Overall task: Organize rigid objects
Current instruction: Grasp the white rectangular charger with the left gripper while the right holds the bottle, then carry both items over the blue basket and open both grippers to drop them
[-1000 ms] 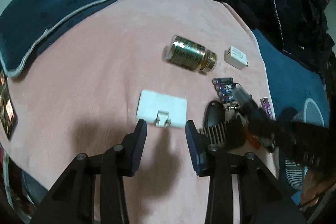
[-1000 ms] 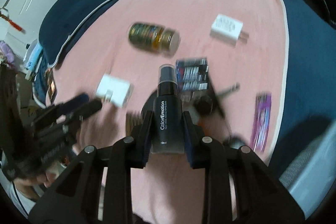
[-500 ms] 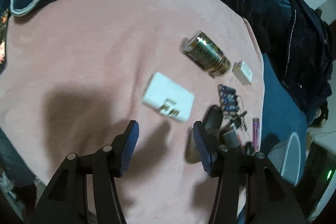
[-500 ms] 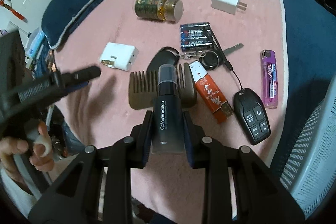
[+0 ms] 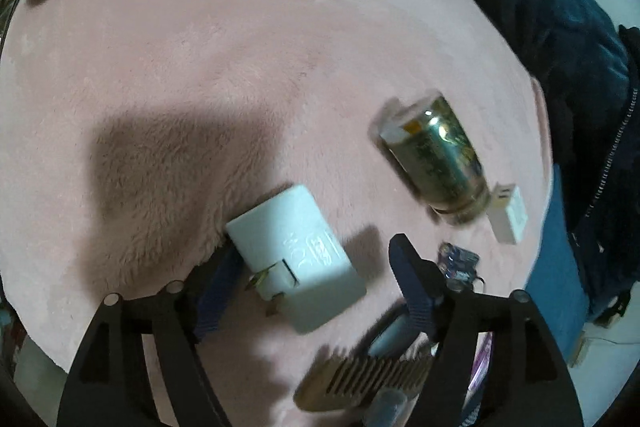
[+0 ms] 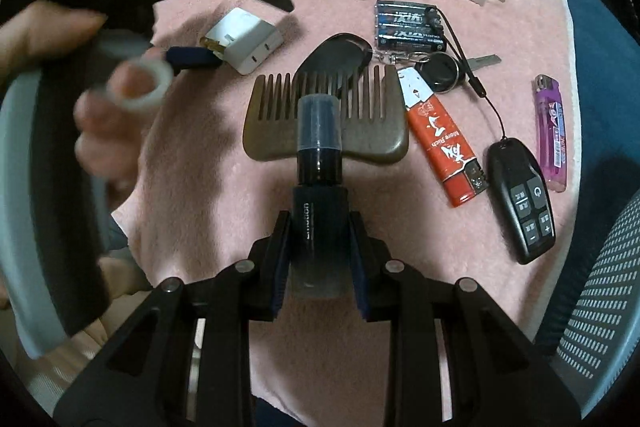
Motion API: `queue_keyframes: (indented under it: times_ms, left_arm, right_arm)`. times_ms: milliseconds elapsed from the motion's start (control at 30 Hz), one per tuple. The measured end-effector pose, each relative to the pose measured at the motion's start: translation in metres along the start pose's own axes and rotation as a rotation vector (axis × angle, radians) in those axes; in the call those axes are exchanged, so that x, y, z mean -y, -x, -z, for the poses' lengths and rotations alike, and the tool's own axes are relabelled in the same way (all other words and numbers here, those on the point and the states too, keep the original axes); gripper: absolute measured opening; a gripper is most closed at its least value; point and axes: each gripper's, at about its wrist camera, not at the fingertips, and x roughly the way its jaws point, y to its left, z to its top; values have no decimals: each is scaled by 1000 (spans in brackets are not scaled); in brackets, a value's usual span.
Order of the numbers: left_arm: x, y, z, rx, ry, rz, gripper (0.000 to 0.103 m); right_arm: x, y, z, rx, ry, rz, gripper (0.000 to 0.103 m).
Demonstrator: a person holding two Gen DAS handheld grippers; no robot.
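Left wrist view: left gripper (image 5: 312, 267) is spread wide around the white plug adapter (image 5: 296, 259) on the pink blanket (image 5: 200, 67), gripping nothing yet.
Advice: close squarely on the adapter's flat sides, clear of the prongs, probably.
Right wrist view: right gripper (image 6: 318, 227) is clamped on the black spray bottle (image 6: 319, 163), held just above the comb (image 6: 326, 131).
Only here: batteries (image 6: 408, 27), orange lighter (image 6: 442, 147), purple lighter (image 6: 551, 131), key fob (image 6: 522, 203).
Only left: the adapter's prongs, seen close.
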Motion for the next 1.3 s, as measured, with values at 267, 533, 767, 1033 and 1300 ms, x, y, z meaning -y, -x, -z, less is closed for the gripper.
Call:
queue_keyframes:
  times_ms: [267, 533, 767, 1033, 1300]
  left_arm:
    - [-6, 13, 14, -29, -203, -21, 46]
    - [-19, 32, 63, -179, -465, -8, 46]
    - [-29, 30, 76, -209, -423, -66, 46]
    - [-29, 32, 83, -208, -413, -95, 45]
    - [-30, 80, 89, -74, -356, 61, 45]
  right_arm:
    - [6, 3, 4, 16, -29, -13, 28]
    - [13, 20, 15, 28, -49, -20, 28]
    - [10, 16, 12, 41, -67, 16, 29]
    - [13, 23, 8, 58, -75, -16, 27]
    - [44, 79, 22, 140, -152, -78, 28]
